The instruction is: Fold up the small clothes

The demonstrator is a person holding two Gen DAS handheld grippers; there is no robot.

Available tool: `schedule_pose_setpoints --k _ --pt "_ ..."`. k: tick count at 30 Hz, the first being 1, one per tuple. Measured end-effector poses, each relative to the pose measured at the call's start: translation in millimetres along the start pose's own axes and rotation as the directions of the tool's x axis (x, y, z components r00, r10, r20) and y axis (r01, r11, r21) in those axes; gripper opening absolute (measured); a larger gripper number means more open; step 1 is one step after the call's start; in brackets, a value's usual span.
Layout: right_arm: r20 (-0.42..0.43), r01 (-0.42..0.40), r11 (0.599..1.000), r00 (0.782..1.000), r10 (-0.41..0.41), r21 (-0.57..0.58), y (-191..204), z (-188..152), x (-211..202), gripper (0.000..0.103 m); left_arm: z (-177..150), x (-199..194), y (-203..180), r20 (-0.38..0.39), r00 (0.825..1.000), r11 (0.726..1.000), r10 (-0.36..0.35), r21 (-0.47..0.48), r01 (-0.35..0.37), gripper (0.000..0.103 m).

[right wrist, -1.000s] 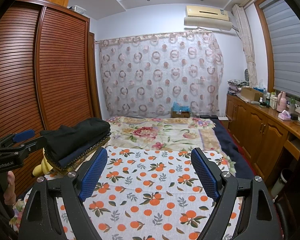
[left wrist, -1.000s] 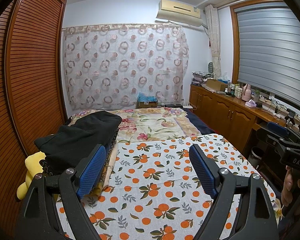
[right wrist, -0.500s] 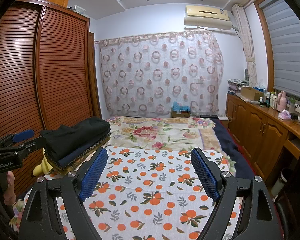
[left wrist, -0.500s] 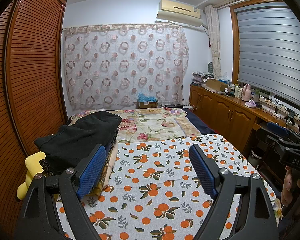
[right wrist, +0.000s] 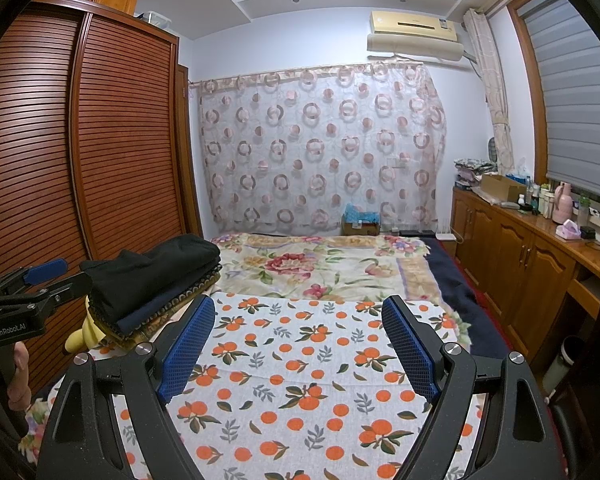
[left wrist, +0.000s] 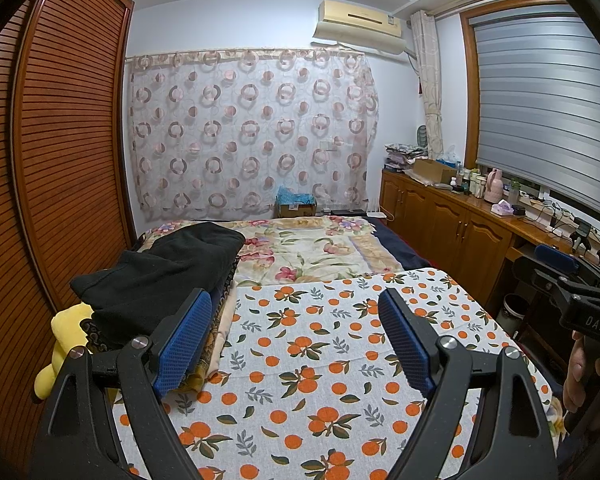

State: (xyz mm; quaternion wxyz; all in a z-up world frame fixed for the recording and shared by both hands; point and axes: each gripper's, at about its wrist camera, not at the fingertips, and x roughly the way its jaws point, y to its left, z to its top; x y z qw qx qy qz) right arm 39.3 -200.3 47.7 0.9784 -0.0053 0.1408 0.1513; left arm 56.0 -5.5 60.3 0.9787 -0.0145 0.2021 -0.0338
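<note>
Both grippers, left [left wrist: 296, 340] & right [right wrist: 298, 344], hung wide open w/ nothing between the pads over the orange-print cloth [left wrist: 320, 360], and the folded clothes [left wrist: 160, 280], maybe several layers, lay stacked at its left edge.

We count two grippers, the left gripper [left wrist: 296, 336] and the right gripper [right wrist: 300, 340], one stack of folded clothes [left wrist: 156, 280], one yellow plush toy [left wrist: 62, 344], one orange-print cloth [left wrist: 320, 360], one air conditioner [left wrist: 360, 26].

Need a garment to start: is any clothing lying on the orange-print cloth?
No, the orange-print cloth lies bare; the folded dark clothes are stacked beside it.
</note>
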Motion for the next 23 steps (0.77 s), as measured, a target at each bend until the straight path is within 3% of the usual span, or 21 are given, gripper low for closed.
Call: schedule_pose_setpoints --k 23 --pt "0.004 -0.001 1.000 1.000 0.001 -0.003 -1.2 0.0 -0.7 0.087 -0.5 0.0 -0.3 0.000 1.000 1.000 0.001 0.002 -0.001 0.086"
